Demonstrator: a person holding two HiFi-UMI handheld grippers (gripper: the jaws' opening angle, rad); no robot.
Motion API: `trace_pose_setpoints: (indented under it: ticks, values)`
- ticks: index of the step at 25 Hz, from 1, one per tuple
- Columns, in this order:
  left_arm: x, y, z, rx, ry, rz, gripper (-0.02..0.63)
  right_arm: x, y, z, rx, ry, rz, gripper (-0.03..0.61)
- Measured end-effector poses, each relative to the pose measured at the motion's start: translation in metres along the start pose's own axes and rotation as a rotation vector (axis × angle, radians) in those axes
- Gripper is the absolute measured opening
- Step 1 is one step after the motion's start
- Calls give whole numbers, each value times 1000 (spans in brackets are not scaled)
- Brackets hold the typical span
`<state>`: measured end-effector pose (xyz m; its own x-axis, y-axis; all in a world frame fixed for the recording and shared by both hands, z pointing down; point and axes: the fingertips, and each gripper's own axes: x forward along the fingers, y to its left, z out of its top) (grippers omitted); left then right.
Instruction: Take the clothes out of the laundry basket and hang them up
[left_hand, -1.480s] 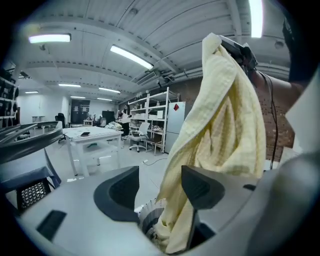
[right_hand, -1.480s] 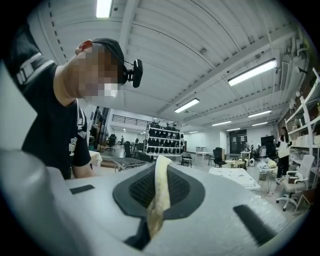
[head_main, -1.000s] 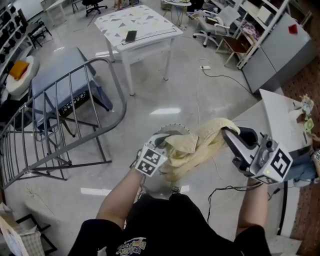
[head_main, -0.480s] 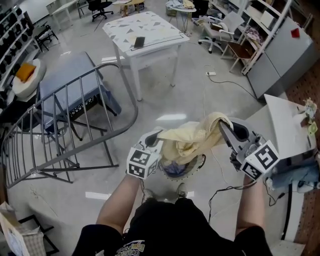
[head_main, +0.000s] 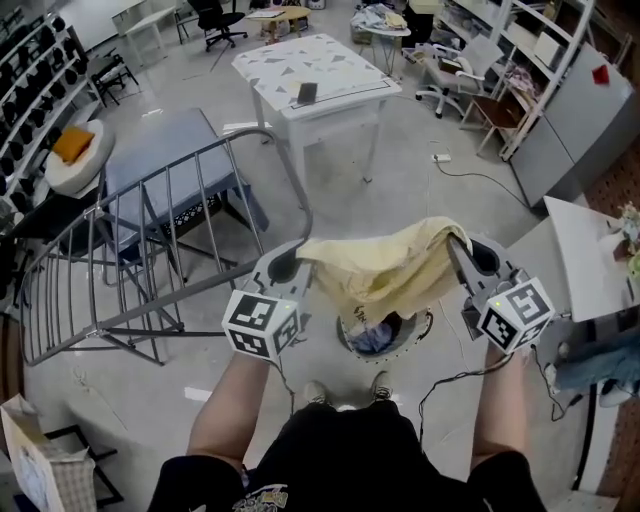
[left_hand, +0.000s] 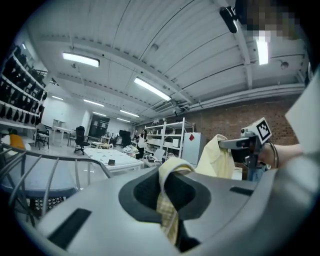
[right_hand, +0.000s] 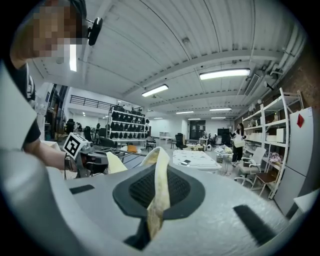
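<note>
Left gripper (head_main: 297, 255) has risen level with right gripper (head_main: 458, 248), yellow garment (head_main: 385, 268) spread between.

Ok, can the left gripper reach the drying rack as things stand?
Probably yes: the left gripper, shut on the yellow garment, sits beside the curved rail of the drying rack, nothing between them. The right gripper grips the garment's other end, so it would have to follow.
</note>
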<state>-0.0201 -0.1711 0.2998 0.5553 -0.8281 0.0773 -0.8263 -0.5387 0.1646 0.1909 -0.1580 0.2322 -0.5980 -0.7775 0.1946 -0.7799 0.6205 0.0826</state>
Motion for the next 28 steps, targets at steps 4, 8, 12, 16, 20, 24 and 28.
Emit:
trace_pose_setpoints:
  ticks: [4, 8, 12, 16, 20, 24, 28]
  values:
    - [-38, 29, 23, -4, -43, 100, 11, 5, 14, 0, 30, -16, 11, 12]
    - [-87, 48, 39, 3, -78, 225, 11, 9, 34, 2, 42, -32, 80, 12]
    - [-126, 49, 46, 28, -97, 329, 11, 13, 47, 4, 50, -59, 163, 12]
    - [-166, 45, 49, 47, -94, 443, 11, 20, 71, 8, 52, -74, 269, 12]
    - [-214, 36, 51, 59, -100, 564, 11, 26, 100, 12, 62, -90, 382, 12]
    - [-269, 30, 51, 63, -100, 694, 11, 32, 137, 18, 66, -101, 498, 12]
    - [-325, 30, 49, 63, -93, 821, 11, 43, 181, 22, 63, -105, 610, 12]
